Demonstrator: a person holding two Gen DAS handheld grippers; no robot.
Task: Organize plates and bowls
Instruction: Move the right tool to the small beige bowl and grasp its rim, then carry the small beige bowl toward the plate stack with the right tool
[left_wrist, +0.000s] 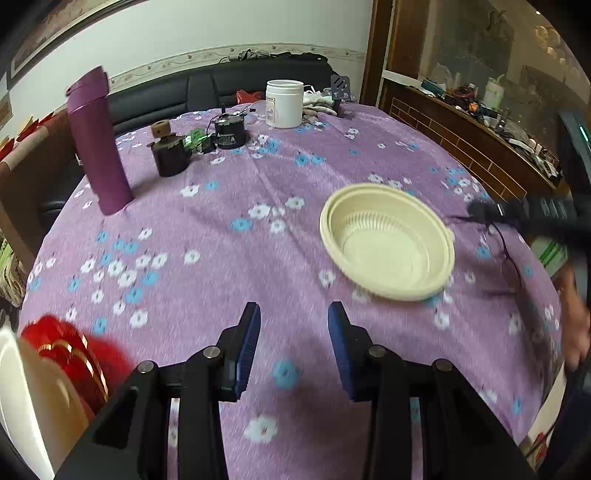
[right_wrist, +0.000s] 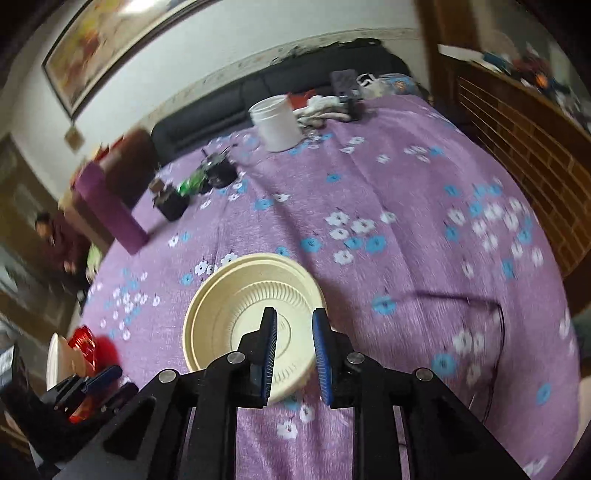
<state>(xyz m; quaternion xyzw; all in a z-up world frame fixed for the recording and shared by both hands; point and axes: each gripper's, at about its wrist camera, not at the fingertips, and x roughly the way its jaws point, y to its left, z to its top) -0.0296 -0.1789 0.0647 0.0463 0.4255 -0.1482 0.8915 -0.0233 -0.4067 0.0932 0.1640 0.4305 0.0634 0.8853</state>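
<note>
The left claw (left_wrist: 293, 347) is hovering with its blue pads apart and nothing between them above the worktop's purple flowered cloth (left_wrist: 221, 229), a red dish (left_wrist: 70, 350) on a white plate (left_wrist: 14, 398) sitting at its near left. The right claw (right_wrist: 294, 354) is hanging over the near rim of the cream bowl (right_wrist: 236, 306) — its pads standing slightly apart, gripping nothing — while the bowl is resting upright on the cloth. Farther back, a purple tumbler (left_wrist: 98, 144), small dark gadgets (left_wrist: 229, 131) and a white jar (left_wrist: 284, 103) are standing near the far edge
</note>
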